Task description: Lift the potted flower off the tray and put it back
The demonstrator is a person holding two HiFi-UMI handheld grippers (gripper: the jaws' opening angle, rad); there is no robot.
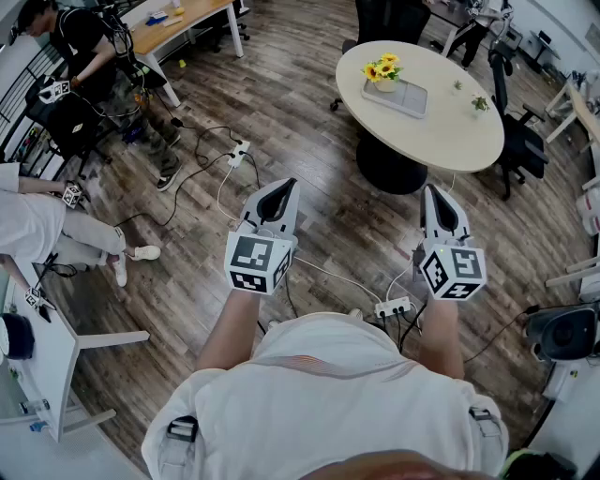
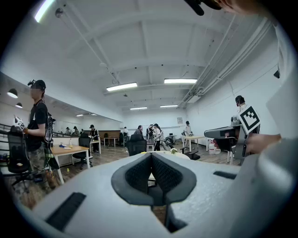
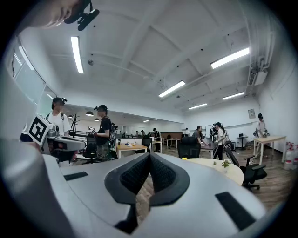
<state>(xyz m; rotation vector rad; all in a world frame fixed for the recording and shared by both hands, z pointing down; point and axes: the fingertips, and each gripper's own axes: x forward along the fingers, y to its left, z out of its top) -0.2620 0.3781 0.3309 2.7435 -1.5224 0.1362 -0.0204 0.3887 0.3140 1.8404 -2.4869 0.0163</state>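
The potted flower point(image 1: 382, 70), yellow blooms in a small pot, stands at the far end of a grey tray point(image 1: 410, 98) on a round white table point(image 1: 450, 131) well ahead of me. My left gripper point(image 1: 280, 186) and right gripper point(image 1: 434, 191) are held level over the wooden floor, short of the table and far from the flower. Both are shut with nothing between the pads. In the left gripper view the jaws point(image 2: 151, 155) meet at the tip, and the flower point(image 2: 173, 150) shows tiny beyond them. The right gripper point(image 3: 149, 155) points left of the table point(image 3: 219, 166).
A small green plant point(image 1: 480, 103) stands on the table's right side. Black office chairs point(image 1: 521, 141) flank the table. Power strips point(image 1: 394, 307) and cables lie on the floor near my feet. People stand and sit at the left point(image 1: 89, 56), by a wooden desk point(image 1: 178, 23).
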